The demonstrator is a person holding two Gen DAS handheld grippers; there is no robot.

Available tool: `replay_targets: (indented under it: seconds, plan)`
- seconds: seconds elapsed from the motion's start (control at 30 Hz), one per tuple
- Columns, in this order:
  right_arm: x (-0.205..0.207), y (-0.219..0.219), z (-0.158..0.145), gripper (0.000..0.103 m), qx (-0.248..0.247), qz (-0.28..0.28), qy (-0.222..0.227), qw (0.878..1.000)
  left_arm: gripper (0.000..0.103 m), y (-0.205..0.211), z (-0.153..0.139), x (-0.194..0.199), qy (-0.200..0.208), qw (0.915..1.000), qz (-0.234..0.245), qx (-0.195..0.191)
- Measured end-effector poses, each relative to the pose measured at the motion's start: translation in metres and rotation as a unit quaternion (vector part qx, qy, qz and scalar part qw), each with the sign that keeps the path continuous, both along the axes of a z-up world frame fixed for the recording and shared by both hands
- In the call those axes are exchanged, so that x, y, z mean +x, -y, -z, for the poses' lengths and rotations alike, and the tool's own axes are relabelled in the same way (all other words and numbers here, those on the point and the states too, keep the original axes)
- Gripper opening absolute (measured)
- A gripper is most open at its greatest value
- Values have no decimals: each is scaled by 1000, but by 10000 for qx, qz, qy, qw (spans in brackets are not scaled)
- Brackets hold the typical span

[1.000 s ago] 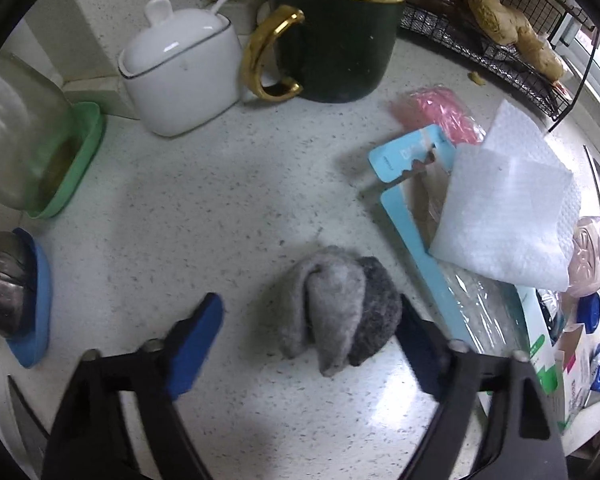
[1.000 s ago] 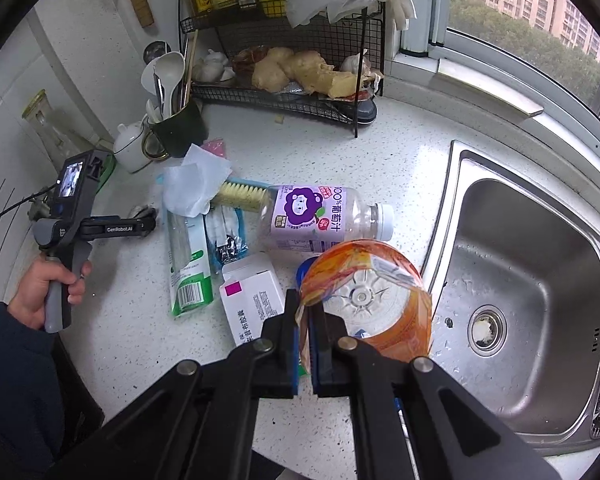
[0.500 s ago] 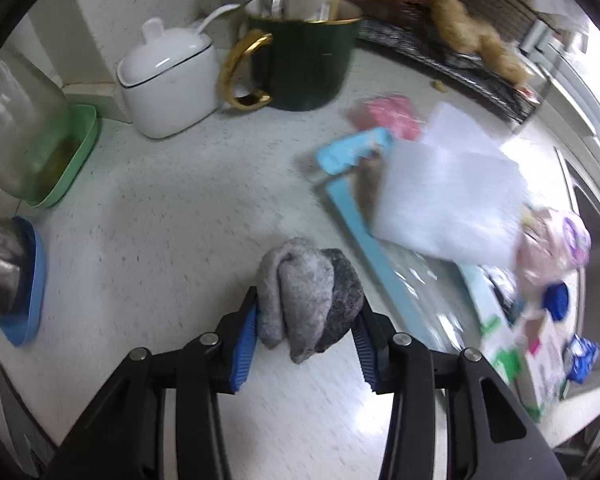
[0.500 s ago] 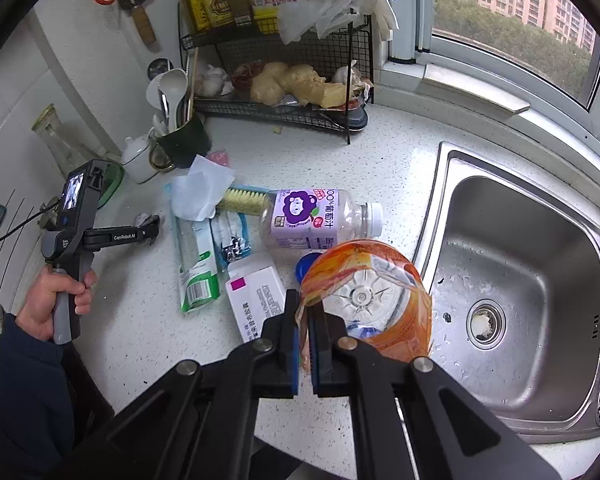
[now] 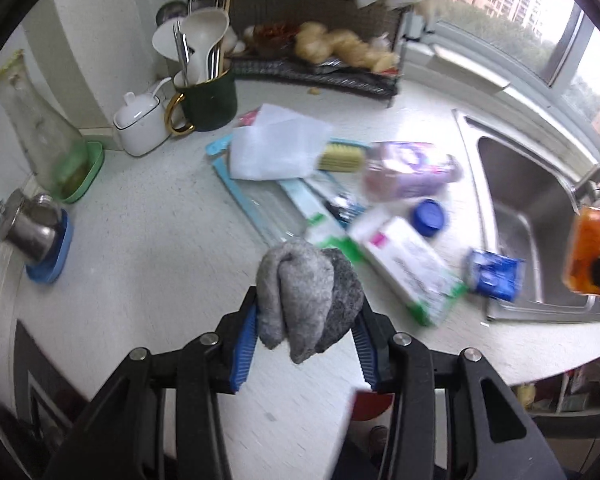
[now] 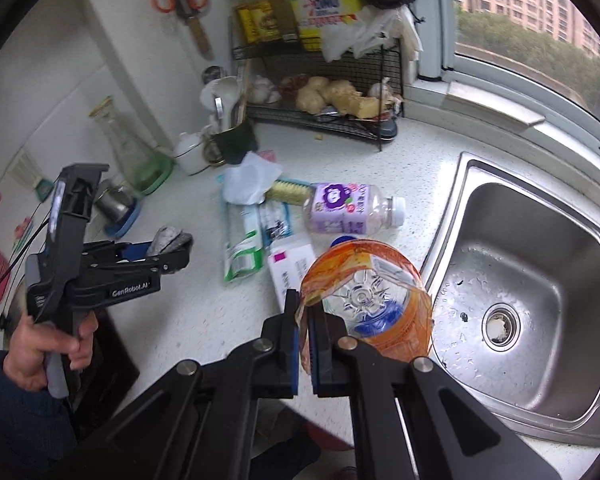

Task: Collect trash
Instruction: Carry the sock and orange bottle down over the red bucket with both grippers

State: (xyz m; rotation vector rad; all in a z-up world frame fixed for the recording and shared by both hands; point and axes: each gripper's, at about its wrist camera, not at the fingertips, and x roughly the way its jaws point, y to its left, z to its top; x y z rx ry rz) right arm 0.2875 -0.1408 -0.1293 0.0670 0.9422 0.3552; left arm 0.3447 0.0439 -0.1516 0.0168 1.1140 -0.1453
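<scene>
Trash in hand came first: a grey balled-up cloth (image 5: 308,292) sat clamped between the blue pads of the left gripper (image 5: 306,344), jaws closed in on both its sides, held above the speckled white countertop (image 5: 148,232); the right gripper (image 6: 305,344) had its jaws nearly together, pinching the edge of an orange-labelled plastic bottle (image 6: 370,304) raised near the steel sink (image 6: 540,280). More litter lay on the counter between them: a purple-labelled bottle (image 6: 352,208) on its side, a white box (image 5: 410,268), a blue cap (image 5: 430,216), a blue wrapper (image 5: 494,274), a white tissue (image 5: 276,148) over a brush (image 5: 340,156) and flat packaging (image 5: 260,204). Farther back stood a green mug (image 5: 210,100) of utensils, a white sugar pot (image 5: 140,124) and a wire rack (image 6: 324,92)
</scene>
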Motion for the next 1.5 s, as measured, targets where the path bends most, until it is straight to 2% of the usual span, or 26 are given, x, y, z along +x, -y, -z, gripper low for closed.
replay_targets:
  seconds: [0.1, 0.4, 0.57, 0.67, 0.8, 0.9, 1.1, 1.4, 1.5]
  plan:
    - [-20, 1, -4, 3, -13, -215, 72, 9997, 41, 17, -18, -39, 102, 9999, -93, 5]
    - [-87, 20, -4, 3, 40, -738, 122, 9972, 41, 70, -37, -141, 255, 9990, -309, -190]
    - [-121, 28, 6, 3, 88, -922, 33, 9957, 41, 92, -37, -187, 267, 9990, -350, 3]
    - [-138, 31, 15, 3, 72, -1032, -23, 9946, 41, 101, -33, -208, 175, 9991, -371, -107]
    - [-151, 30, 31, 3, 75, -1079, -227, 9939, 41, 111, -22, -226, 8, 9995, -320, -44]
    - [-157, 29, 45, 3, 54, -1104, -327, 9933, 41, 116, -7, -231, -138, 9996, -253, 25]
    - [-158, 23, 88, 3, 121, -1118, -813, 9903, 41, 119, 39, -233, -528, 9985, -127, -13]
    - [-150, 15, 162, 3, 64, -952, -1405, 9855, 41, 114, 127, -225, -1110, 9938, -41, 32]
    - [-149, 12, 190, 3, 9, -960, -1509, 9839, 41, 111, 165, -223, -1379, 9904, -50, -106]
